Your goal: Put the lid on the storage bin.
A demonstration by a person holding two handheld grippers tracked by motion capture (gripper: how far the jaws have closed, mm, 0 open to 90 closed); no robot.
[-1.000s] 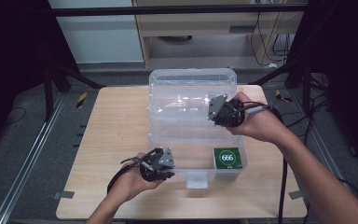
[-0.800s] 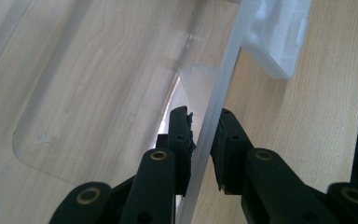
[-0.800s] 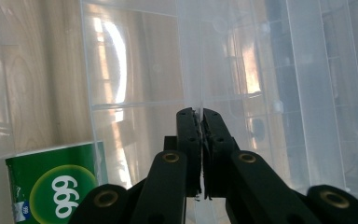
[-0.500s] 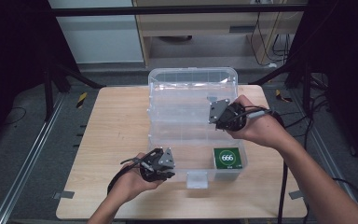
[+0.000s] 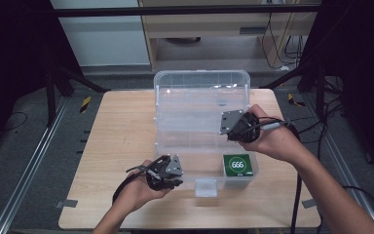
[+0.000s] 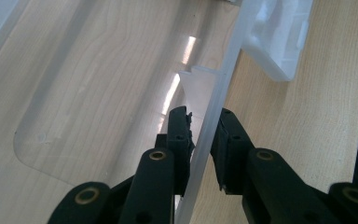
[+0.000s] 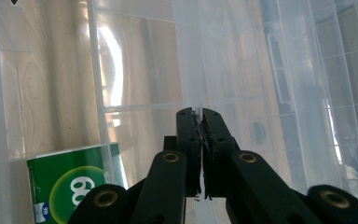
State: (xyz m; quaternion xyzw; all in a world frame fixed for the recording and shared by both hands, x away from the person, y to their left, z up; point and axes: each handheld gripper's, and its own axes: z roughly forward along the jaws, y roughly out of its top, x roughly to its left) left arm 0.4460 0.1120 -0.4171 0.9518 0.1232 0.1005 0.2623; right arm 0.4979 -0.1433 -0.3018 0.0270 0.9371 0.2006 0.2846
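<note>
Both tongs grip the clear plastic box [image 5: 202,126] in the middle of the wooden table [image 5: 117,136]. Left tongs [image 6: 204,135] straddle the box's thin front wall, one jaw inside and one outside, pinching it near the front-left corner, just beside the white latch [image 5: 205,187]. That hand [image 5: 139,192] comes in low from the near edge, forearm angled toward the box. Right tongs [image 7: 200,126] are pressed together on a thin clear divider inside the box; the right hand [image 5: 272,141] reaches in from the right, wrist raised over the box's right side. A green packet [image 5: 238,165] marked 666 lies in the front-right compartment, just below that hand.
</note>
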